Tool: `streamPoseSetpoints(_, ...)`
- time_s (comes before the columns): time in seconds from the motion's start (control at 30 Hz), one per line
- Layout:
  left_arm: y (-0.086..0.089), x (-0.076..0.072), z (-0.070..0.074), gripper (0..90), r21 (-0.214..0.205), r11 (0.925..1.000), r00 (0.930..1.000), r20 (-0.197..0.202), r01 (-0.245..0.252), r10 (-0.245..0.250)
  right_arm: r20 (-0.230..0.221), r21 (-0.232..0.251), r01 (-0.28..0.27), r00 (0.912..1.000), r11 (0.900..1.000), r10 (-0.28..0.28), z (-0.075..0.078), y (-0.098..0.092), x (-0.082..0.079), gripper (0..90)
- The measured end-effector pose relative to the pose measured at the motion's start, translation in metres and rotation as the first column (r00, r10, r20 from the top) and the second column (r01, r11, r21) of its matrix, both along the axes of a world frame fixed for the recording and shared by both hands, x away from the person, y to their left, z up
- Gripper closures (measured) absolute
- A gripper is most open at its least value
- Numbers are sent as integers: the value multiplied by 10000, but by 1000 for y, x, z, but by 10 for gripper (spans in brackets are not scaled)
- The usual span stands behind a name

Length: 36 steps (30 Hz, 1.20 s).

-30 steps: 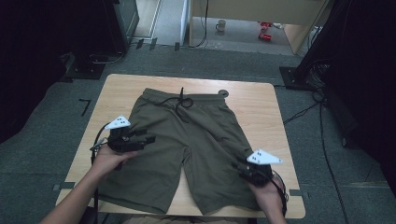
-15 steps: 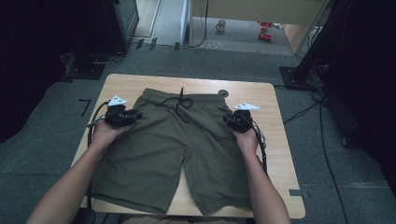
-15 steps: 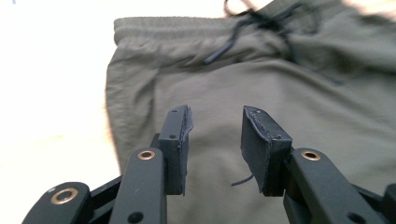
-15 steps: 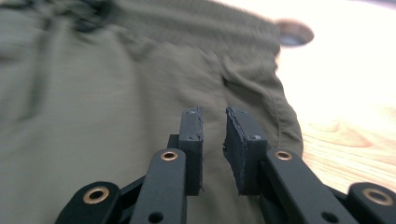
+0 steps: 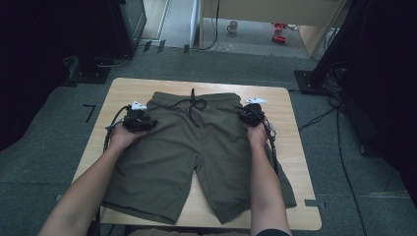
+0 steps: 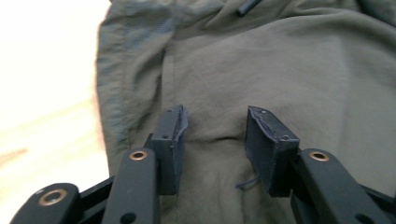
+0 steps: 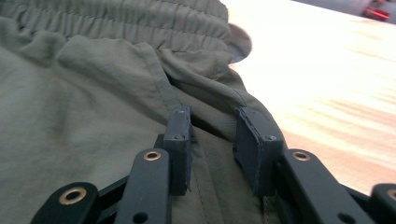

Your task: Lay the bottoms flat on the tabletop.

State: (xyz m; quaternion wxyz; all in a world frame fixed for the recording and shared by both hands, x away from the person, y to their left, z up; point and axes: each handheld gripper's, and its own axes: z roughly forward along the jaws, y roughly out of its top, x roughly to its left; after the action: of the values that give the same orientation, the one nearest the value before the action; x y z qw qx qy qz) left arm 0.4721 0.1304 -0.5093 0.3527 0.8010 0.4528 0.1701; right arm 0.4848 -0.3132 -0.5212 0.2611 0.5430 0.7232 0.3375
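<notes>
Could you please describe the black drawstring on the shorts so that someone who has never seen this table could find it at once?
Start at the wooden table, where olive-green shorts lie spread flat with the waistband at the far edge. At the middle of that waistband, between the left gripper and the right gripper, lies the drawstring. It is a thin black cord, loosely looped, the sole dark line on the green cloth.

- A light wooden table (image 5: 290,147) stands on a grey carpet floor (image 5: 344,162).
- A pair of green shorts (image 5: 196,152) lies flat on the table, waistband at the far side and legs toward the person.
- A black drawstring (image 5: 195,105) rests on the shorts near the waistband.
- One leg hangs a little over the table's right side.
</notes>
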Motion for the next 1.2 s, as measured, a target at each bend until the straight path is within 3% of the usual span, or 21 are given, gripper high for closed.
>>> streamPoseSetpoints(0.1, -4, 9, 2, 534, 32, 9993, 9991, -193, -380, 380, 58, -193, 189, 9998, 9996, -187, 0, 0, 2, 559)
streamPoseSetpoints(0.17, -4, 10, 5, 525, 41, 9994, 9988, -349, -334, 336, 20, -220, 587, 9983, 9980, -587, 0, 0, 1, 488)
streamPoseSetpoints(0.2, -3, 8, 6, 519, -47, 9997, 9993, -271, -252, 251, -229, -221, 609, 9978, 9979, -614, 2, 1, 0, 475)
streamPoseSetpoints(0.3, 4, 3, 12, 488, -427, 9986, 9995, -30, -300, 299, -565, -957, 39, 9984, 9954, -94, 10, 3, -8, 378)
streamPoseSetpoints(0.37, 10, 1, 15, 471, -751, 9965, 9993, -67, -361, 357, -761, -1677, -402, 9967, 9850, 277, 13, 2, -15, 337)
streamPoseSetpoints(0.4, 13, -1, 17, 467, -792, 9963, 9994, -103, -338, 331, -667, -1804, -625, 9965, 9816, 512, 16, 0, -20, 334)
streamPoseSetpoints(0.5, 17, -5, 22, 455, -704, 9972, 9997, -3, -240, 240, -617, -713, -711, 9959, 9949, 667, 22, -10, -33, 328)
streamPoseSetpoints(0.57, 21, -8, 26, 449, -658, 9976, 9997, 95, -212, 219, -382, -294, -674, 9971, 9973, 662, 26, -19, -42, 328)
streamPoseSetpoints(0.63, 27, -12, 29, 448, -835, 9962, 9996, 103, -253, 263, -135, -303, -617, 9980, 9976, 613, 28, -28, -50, 318)
streamPoseSetpoints(0.73, 36, -17, 31, 447, -1038, 9944, 9997, 106, -216, 229, -165, -170, -650, 9978, 9977, 648, 28, -41, -61, 299)
streamPoseSetpoints(0.93, 59, -24, 29, 452, -718, 9963, 9986, 192, -475, 490, -209, 207, -448, 9988, 9988, 452, 26, -73, -80, 290)
streamPoseSetpoints(1.2, 91, -30, 20, 530, -525, 9926, 9939, 66, -1098, 1103, -418, -61, -184, 9990, 9998, 181, 17, -102, -99, 278)
